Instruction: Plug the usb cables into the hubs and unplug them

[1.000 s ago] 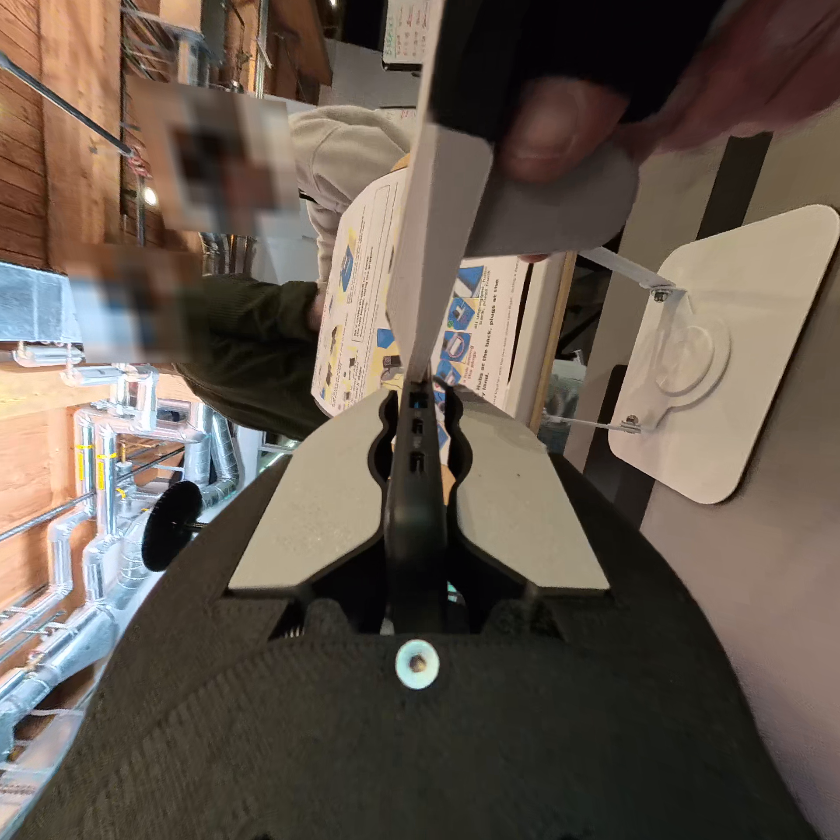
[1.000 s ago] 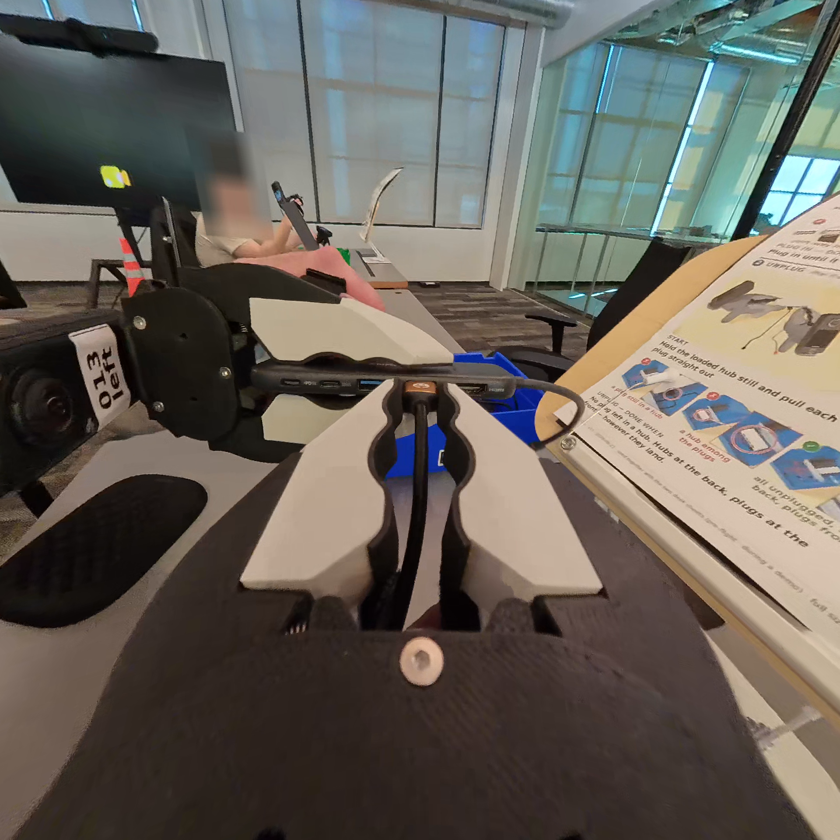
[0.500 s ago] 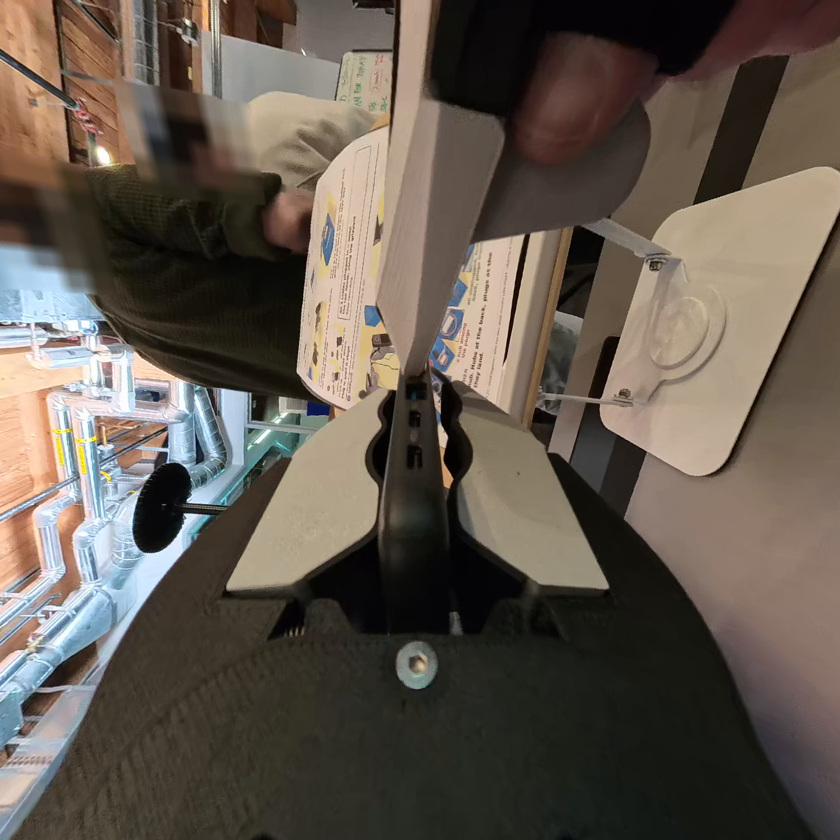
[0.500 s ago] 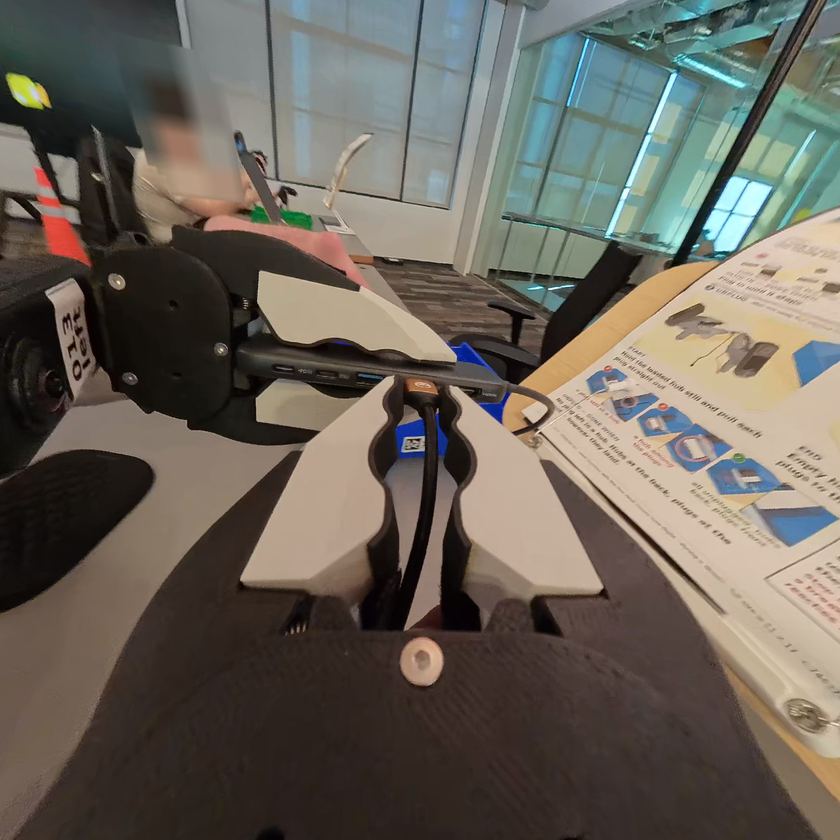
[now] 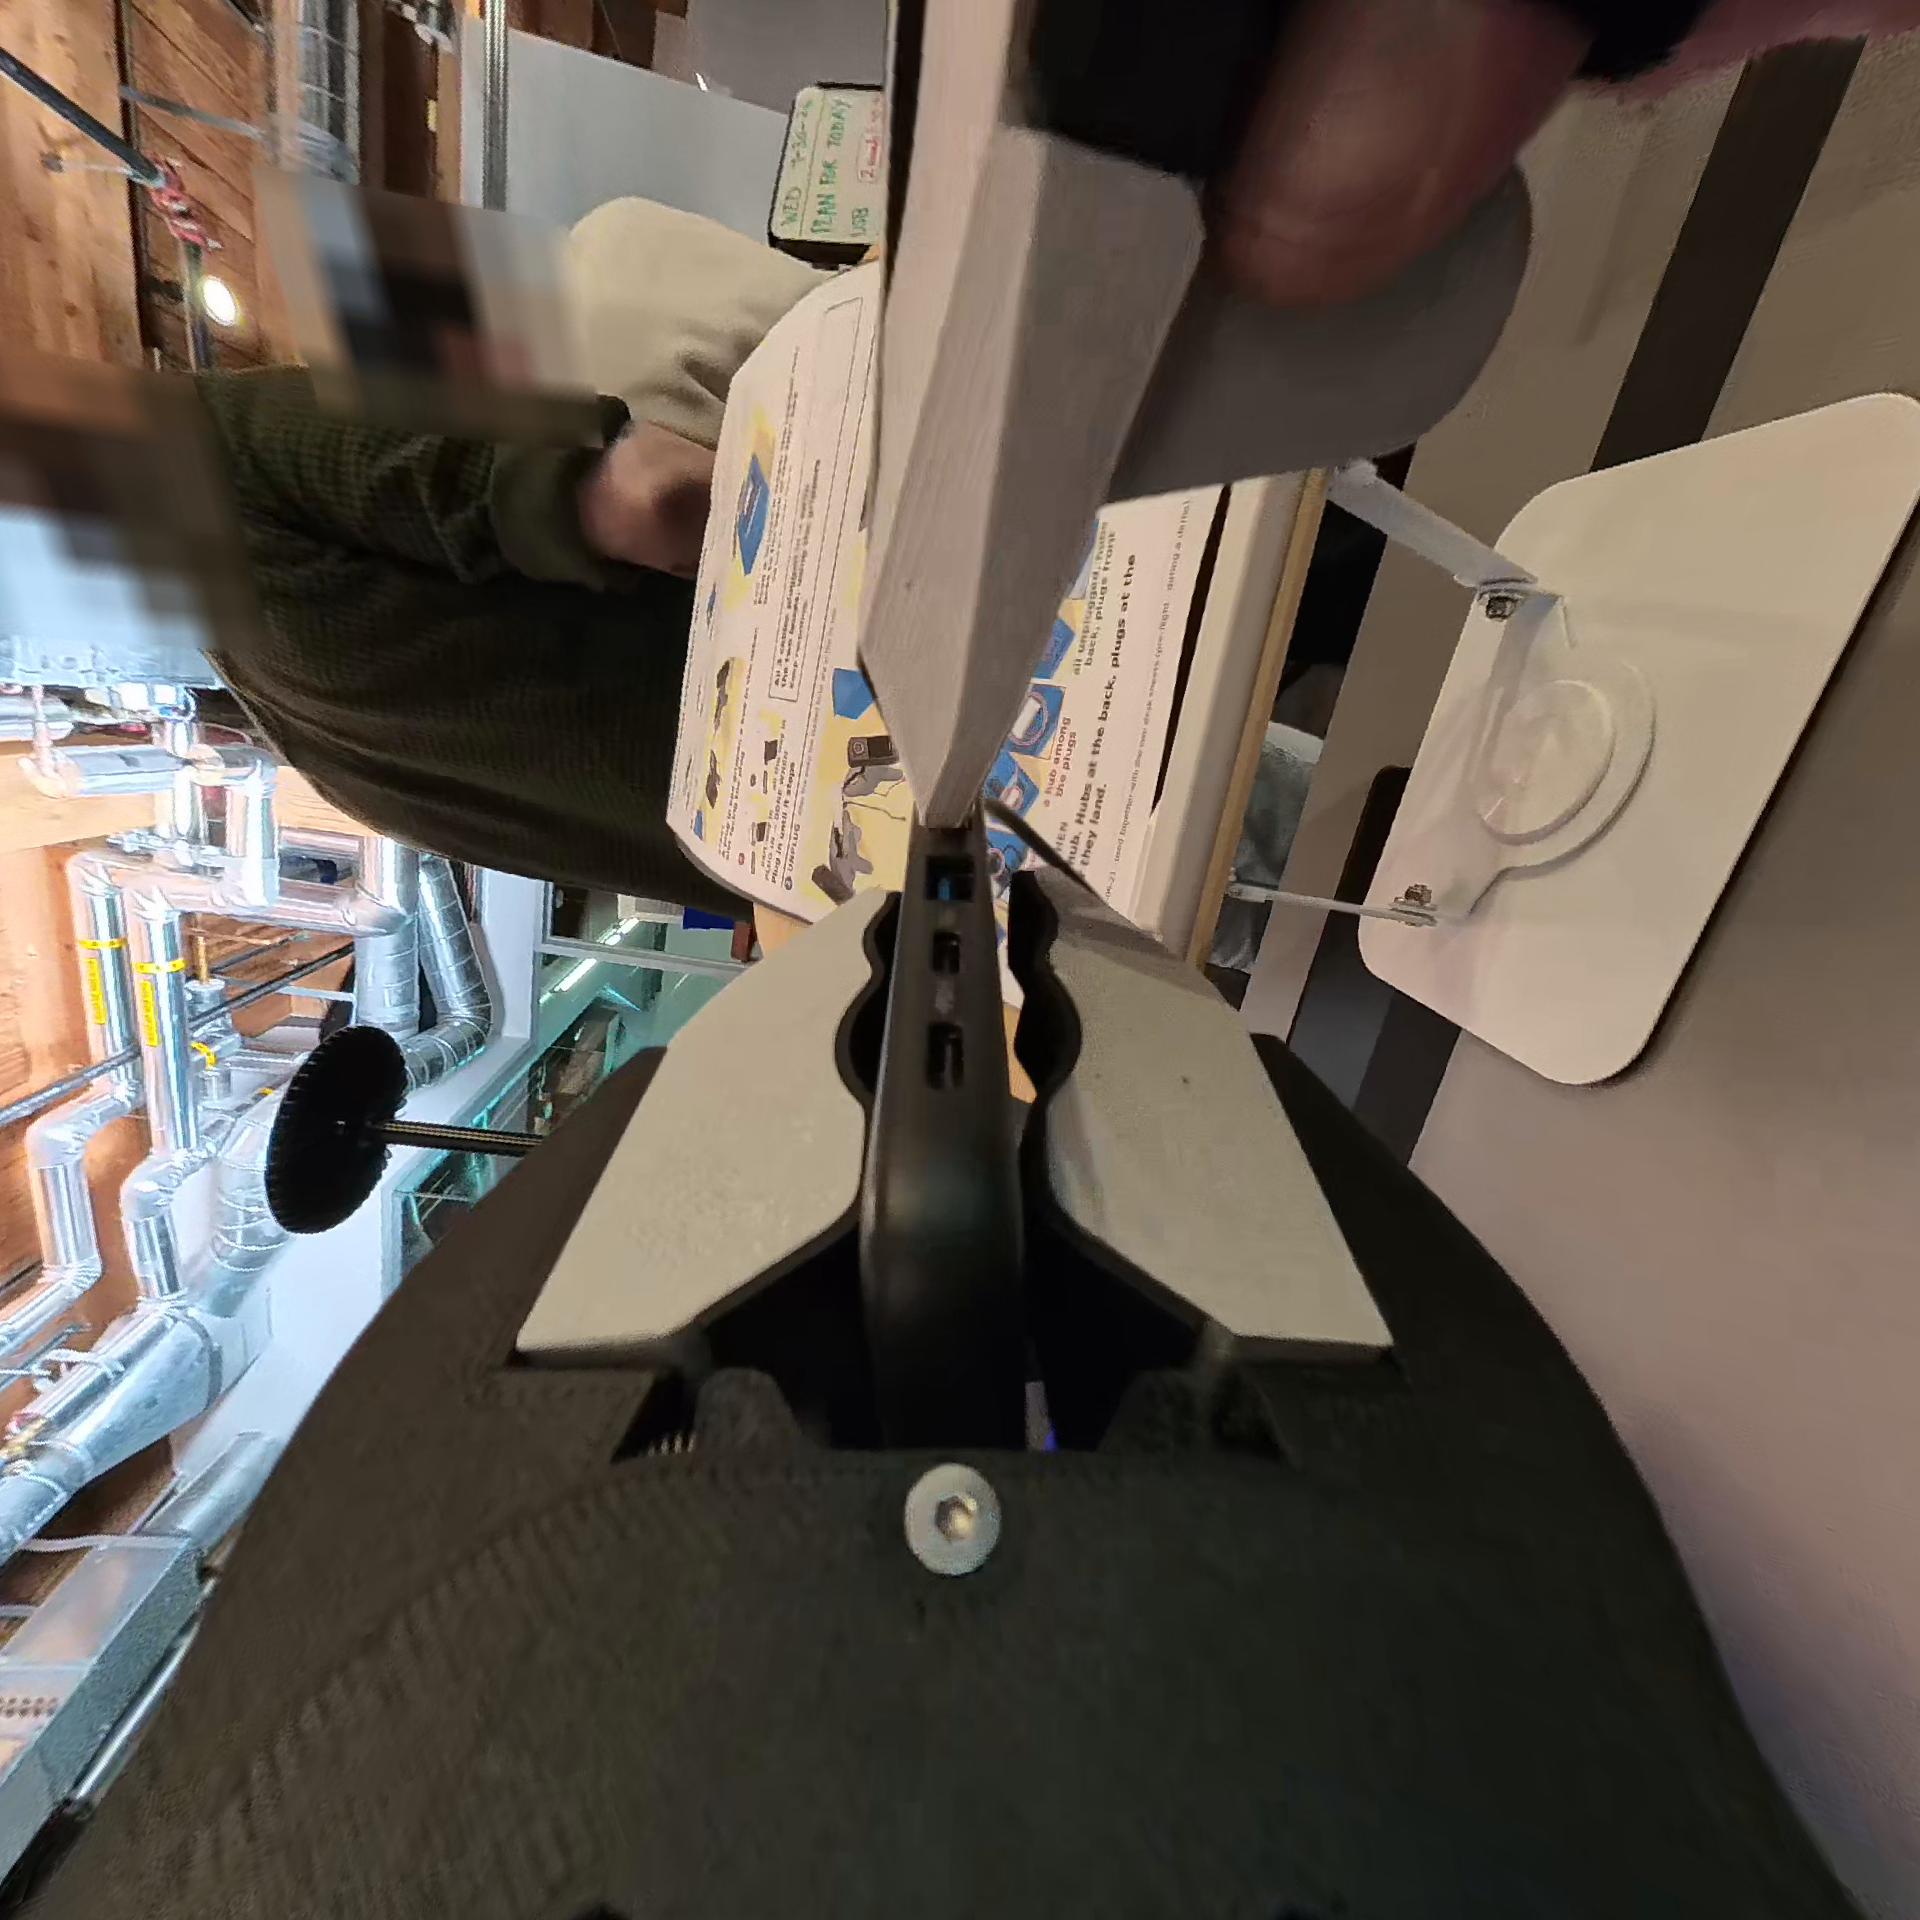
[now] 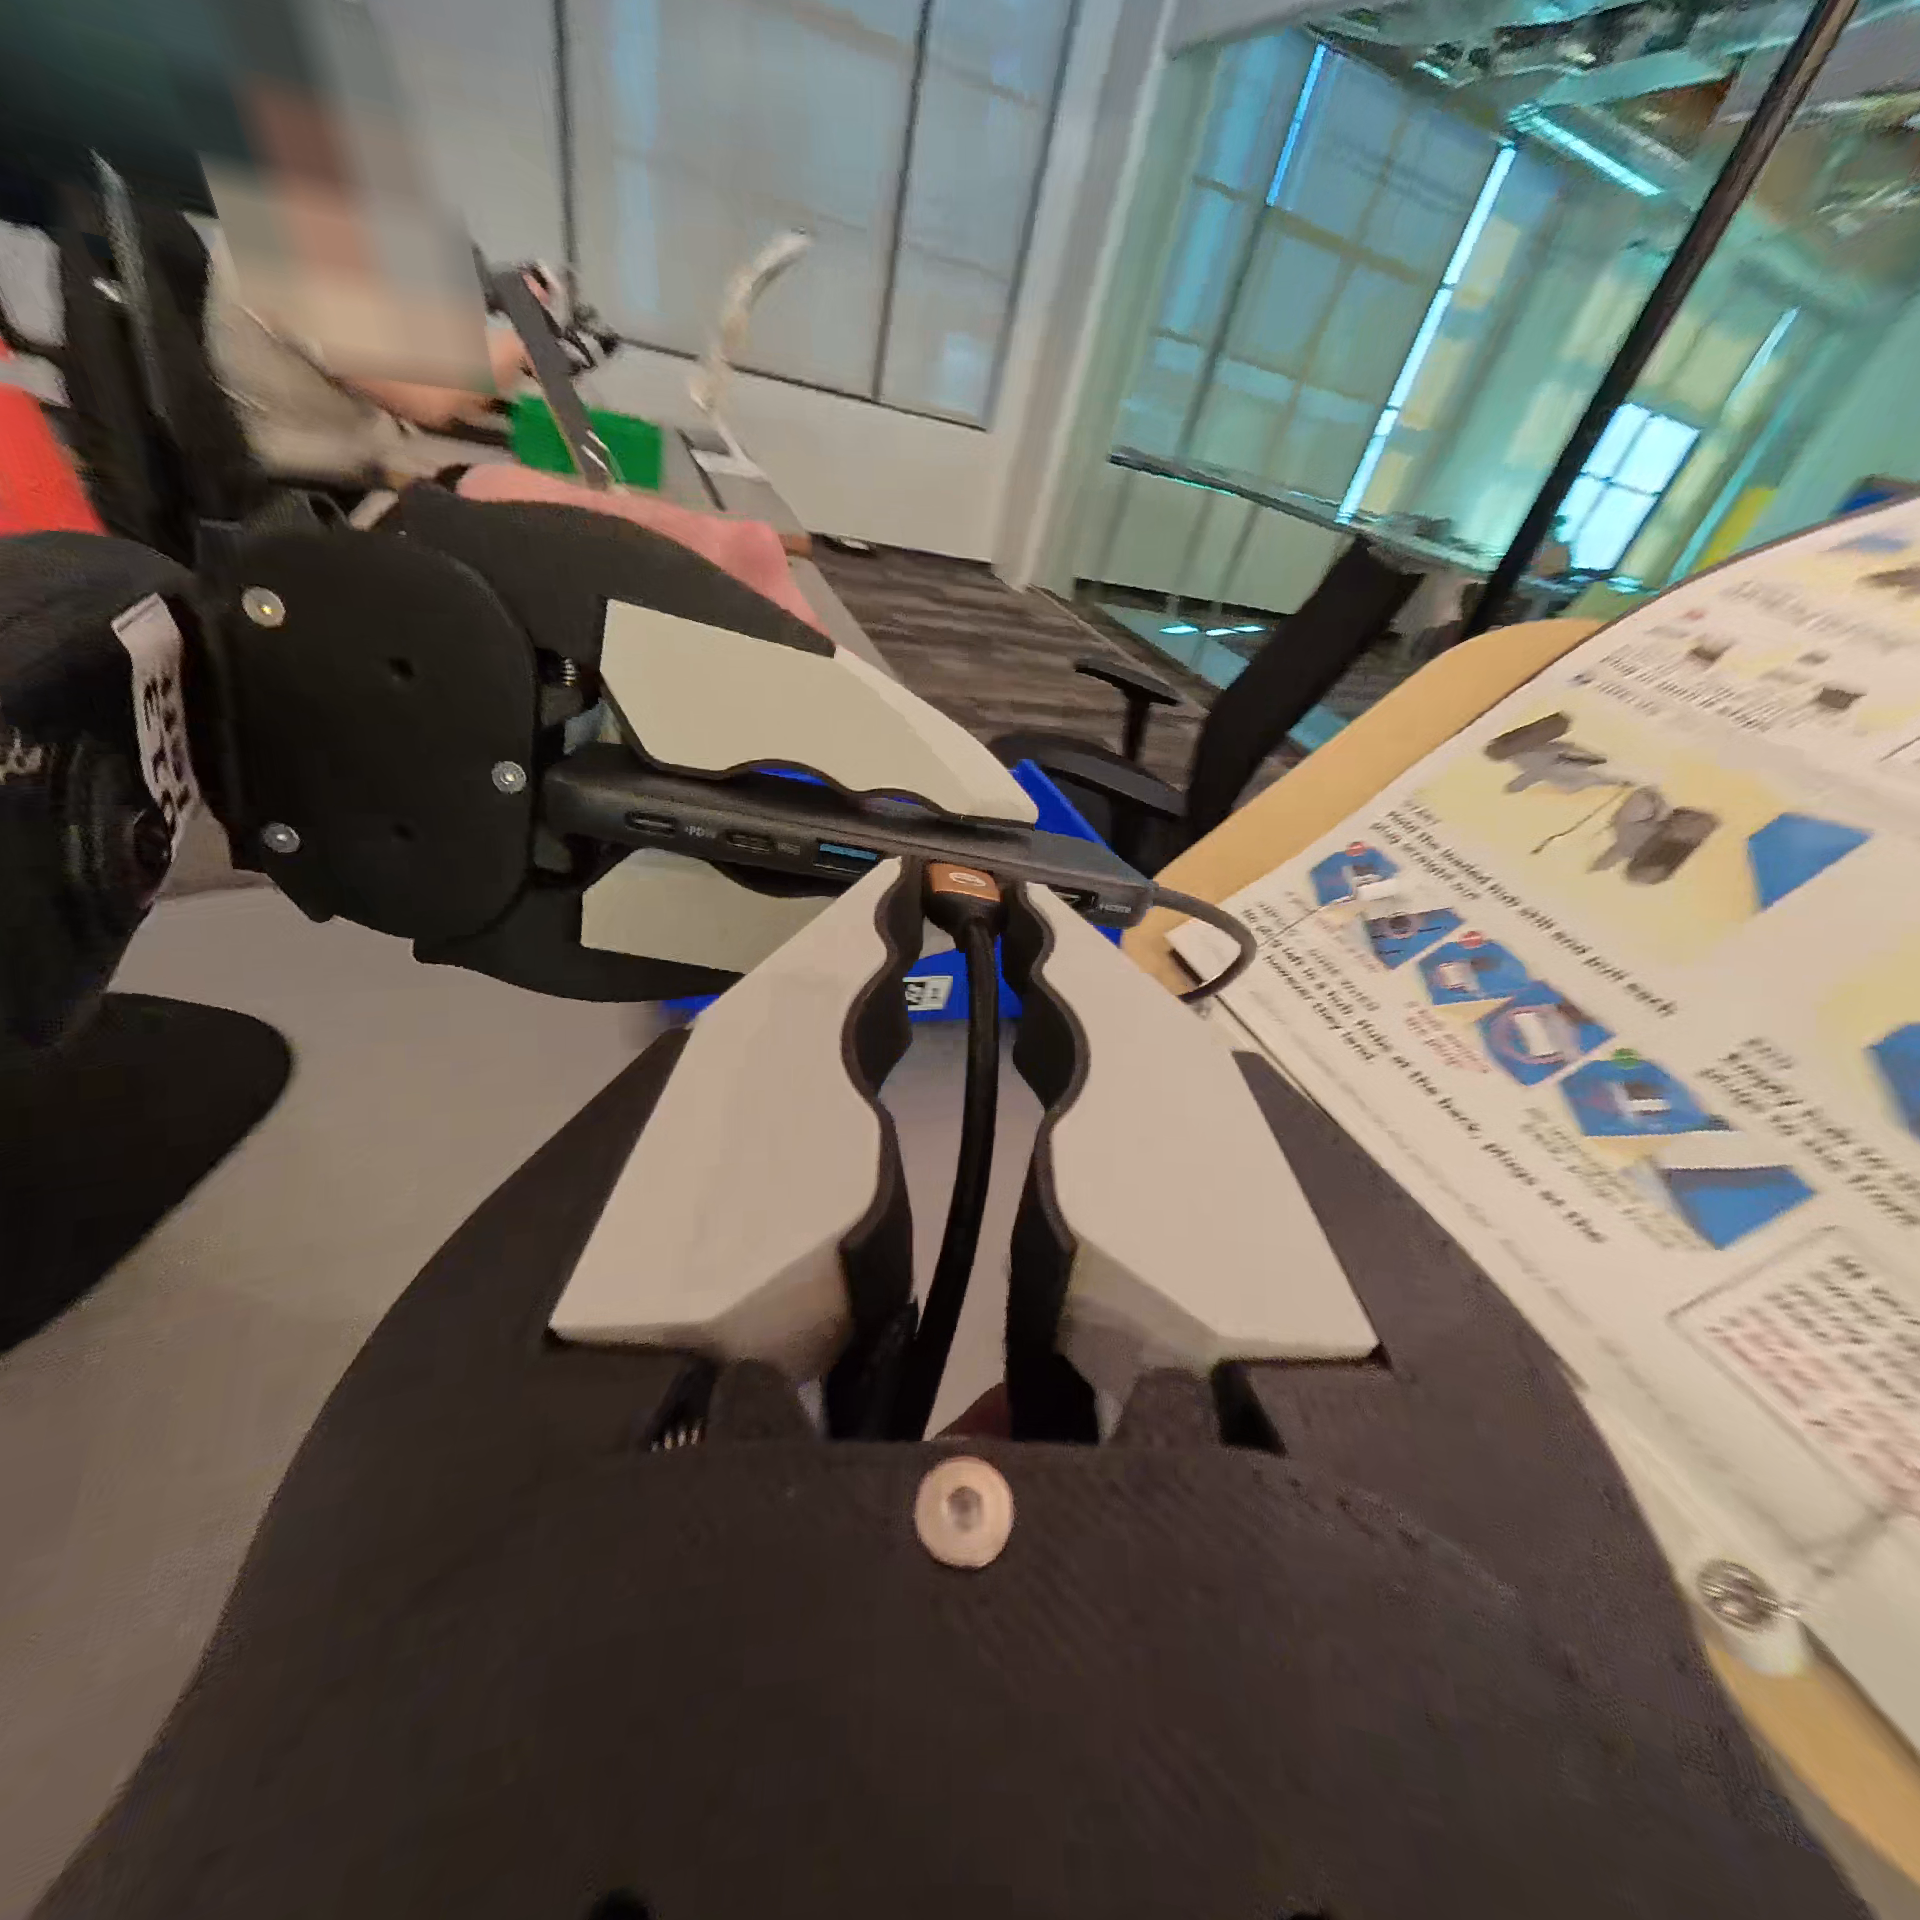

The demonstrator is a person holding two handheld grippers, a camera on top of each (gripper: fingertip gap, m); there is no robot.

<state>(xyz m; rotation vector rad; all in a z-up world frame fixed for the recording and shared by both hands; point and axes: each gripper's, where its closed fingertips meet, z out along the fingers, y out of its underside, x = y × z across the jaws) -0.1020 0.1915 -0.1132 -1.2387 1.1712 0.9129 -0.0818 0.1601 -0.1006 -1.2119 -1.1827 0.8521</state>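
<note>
To your right, the slanted instruction board (image 6: 1621,1039) walls off that side, its lower edge just beside the right gripper (image 6: 961,914). Ahead, the hub (image 6: 831,836) clamped in the left gripper (image 6: 821,821) lies straight across your path, with the blue bin (image 6: 1049,821) close behind it. Your open room is the bare grey table (image 6: 416,1091) at the lower left, up to the black pad (image 6: 114,1132).

Slim dark-grey hub (image 6: 831,826) showing blue port; black cable (image 6: 971,1091) wearing copper-orange plug; instruction sheet (image 6: 1558,987) showing yellow-and-blue panels.
</note>
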